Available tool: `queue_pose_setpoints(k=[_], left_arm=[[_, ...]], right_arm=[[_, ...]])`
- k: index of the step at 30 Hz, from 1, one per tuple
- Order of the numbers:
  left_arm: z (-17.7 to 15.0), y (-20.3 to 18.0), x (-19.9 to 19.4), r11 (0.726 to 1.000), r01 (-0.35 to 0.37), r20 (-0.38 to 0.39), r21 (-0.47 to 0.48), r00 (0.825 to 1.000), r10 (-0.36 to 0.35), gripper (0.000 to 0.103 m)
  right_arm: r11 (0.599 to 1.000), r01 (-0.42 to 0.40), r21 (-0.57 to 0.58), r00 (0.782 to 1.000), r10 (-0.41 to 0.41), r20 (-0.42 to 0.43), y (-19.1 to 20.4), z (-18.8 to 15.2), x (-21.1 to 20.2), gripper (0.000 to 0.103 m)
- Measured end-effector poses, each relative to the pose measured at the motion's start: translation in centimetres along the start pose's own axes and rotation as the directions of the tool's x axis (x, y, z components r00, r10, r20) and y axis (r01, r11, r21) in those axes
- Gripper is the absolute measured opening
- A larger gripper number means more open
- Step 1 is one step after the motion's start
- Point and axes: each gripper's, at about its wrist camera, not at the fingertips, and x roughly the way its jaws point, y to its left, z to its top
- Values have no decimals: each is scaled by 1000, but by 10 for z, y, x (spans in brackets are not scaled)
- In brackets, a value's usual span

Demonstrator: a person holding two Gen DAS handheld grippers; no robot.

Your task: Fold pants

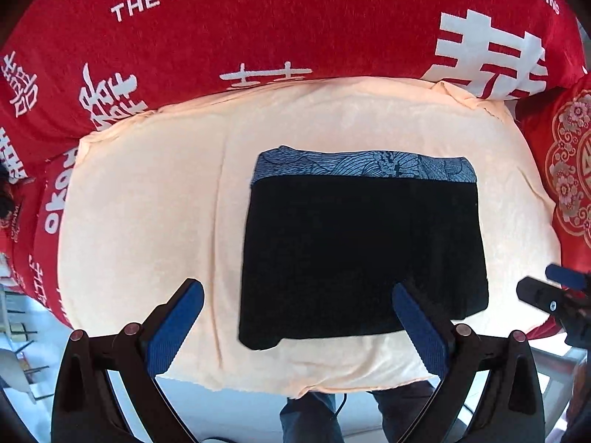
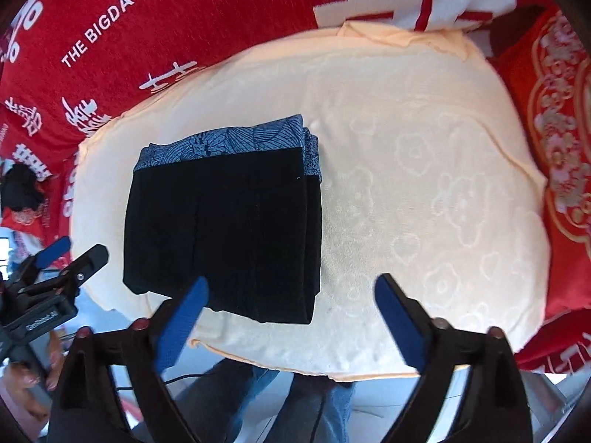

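Note:
The black pants (image 1: pixel 362 251) lie folded into a flat rectangle on a peach cloth (image 1: pixel 147 203), with a blue patterned waistband (image 1: pixel 365 164) along the far edge. They also show in the right wrist view (image 2: pixel 221 229), with stacked folded layers on their right side. My left gripper (image 1: pixel 297 297) is open and empty, held above the near edge of the pants. My right gripper (image 2: pixel 291 291) is open and empty, over the near right corner of the pants. The right gripper shows at the left view's right edge (image 1: pixel 554 291), and the left gripper at the right view's left edge (image 2: pixel 70 258).
A red cloth with white lettering (image 1: pixel 258 29) covers the surface beyond the peach cloth. A red and gold cushion (image 1: pixel 570 170) lies at the right. A dark bundle (image 2: pixel 20 186) sits far left. The person's jeans-clad legs (image 2: pixel 295 406) stand below the near edge.

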Motion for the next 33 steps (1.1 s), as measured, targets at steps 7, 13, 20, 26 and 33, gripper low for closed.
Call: queue_pose_setpoints(k=[7,13,20,26,33], left_arm=[[-9,19,-21,998,-7,-9,57,1000,8,102],[-20,37,-34,999,13,0,43,1000,-13,102],[-27,44,-40,1000,25,5,16,1000,-25,102],[-28,42,-44,1000,12,12,26,1000,-12,102],[-31,39,-48,999,17,19,31,1000,-18,102]], right_arm=[[996,5,94,999,-2,-36,35,-32,-12,98],[992,3,124,1000,-2,-9,58,-47,-34,98],[997,51,63,999,-50,-18,81,-46,-42,98],[997,71,28,997,-71,-25,93,-45,-43,98],[996,93,8,996,-93,-13,98,-47,-46,98]])
